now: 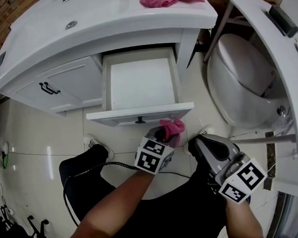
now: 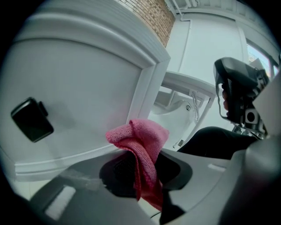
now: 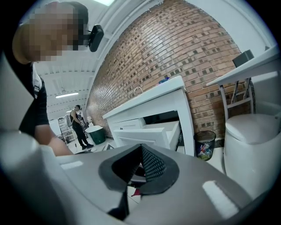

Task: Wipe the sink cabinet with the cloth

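Pink cloth (image 2: 142,140) is clamped in my left gripper (image 2: 139,173) just before the drawer (image 1: 138,113) front, for wiping. My right gripper (image 3: 140,169), closed and empty, hangs clear of the drawer.

Left gripper (image 1: 163,138): jaws clamped on the pink cloth (image 1: 172,126), bare forearm stretched forward. Right gripper (image 1: 200,147): jaws together, nothing between them, held just beside the left.

Bathroom setup, white sink cabinet (image 1: 61,86) w/ open drawer (image 1: 142,83), toilet (image 1: 241,70), brick wall (image 3: 189,48), tiled floor (image 1: 34,133)
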A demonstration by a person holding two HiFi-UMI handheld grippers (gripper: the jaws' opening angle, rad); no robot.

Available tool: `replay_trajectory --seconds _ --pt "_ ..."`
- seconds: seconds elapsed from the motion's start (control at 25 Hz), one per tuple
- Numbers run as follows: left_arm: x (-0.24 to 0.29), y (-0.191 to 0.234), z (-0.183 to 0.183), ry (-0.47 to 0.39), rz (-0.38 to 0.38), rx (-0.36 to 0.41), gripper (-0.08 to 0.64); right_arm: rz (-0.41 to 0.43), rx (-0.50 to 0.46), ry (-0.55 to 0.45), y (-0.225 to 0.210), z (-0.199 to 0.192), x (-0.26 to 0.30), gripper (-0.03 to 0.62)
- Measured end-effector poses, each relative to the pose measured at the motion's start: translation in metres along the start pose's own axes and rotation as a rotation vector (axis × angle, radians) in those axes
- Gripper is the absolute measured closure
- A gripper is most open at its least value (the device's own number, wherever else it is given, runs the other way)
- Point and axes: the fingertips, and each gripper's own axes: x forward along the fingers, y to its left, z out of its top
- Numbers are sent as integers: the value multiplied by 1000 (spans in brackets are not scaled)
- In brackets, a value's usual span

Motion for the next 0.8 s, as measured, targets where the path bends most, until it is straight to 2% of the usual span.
replay_trajectory --seconds 0.12,0.28,0.6,0.8 --pt "-13 13 -4 3 28 -47 456 2 -5 4 3 0 0 586" --pt "-30 35 -8 4 69 -68 456 -3 -11 6 2 0 -1 586" --pt "-60 70 -14 -11 132 -157 456 8 -26 11 10 3 7 586" --pt "-75 87 -23 -8 174 -170 456 13 -40 23 18 10 11 586"
